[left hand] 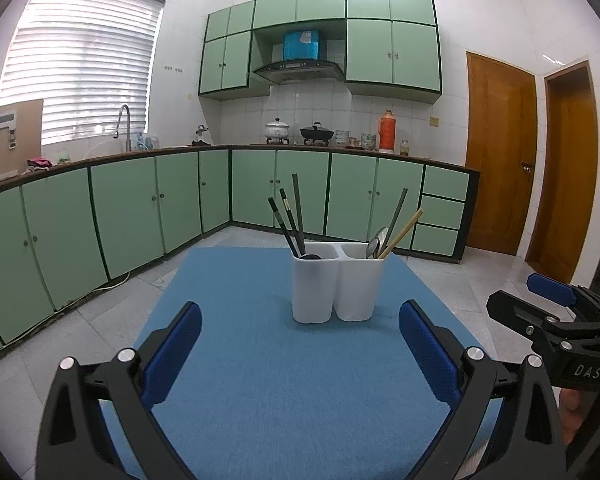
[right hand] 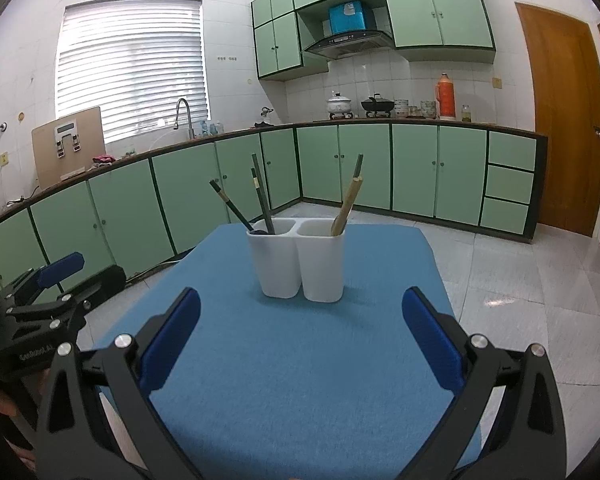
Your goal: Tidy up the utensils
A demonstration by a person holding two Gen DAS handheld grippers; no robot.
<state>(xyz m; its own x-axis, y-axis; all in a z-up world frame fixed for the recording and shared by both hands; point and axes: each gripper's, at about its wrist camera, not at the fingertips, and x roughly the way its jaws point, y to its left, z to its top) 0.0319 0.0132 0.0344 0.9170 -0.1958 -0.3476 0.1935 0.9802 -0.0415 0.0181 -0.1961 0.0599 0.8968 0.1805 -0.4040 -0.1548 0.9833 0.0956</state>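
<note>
Both grippers hanging back over the blue mat, nothing in either of them

The white two-compartment holder (left hand: pixel 337 286) stands upright mid-mat (left hand: pixel 260 360), well ahead of both claws. Its left cup has the dark chopsticks (left hand: pixel 290 220) leaning out. The right cup has a metal spoon (left hand: pixel 378 242), a bamboo chopstick (left hand: pixel 402 232) and one more dark stick. The left gripper (left hand: pixel 300 356) is spread wide and empty, and the right gripper (right hand: pixel 300 344) is the same.

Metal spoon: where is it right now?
In the left wrist view, the metal spoon stands in the right compartment of the white holder, beside the bamboo chopstick, mid-mat ahead of both open grippers.
</note>
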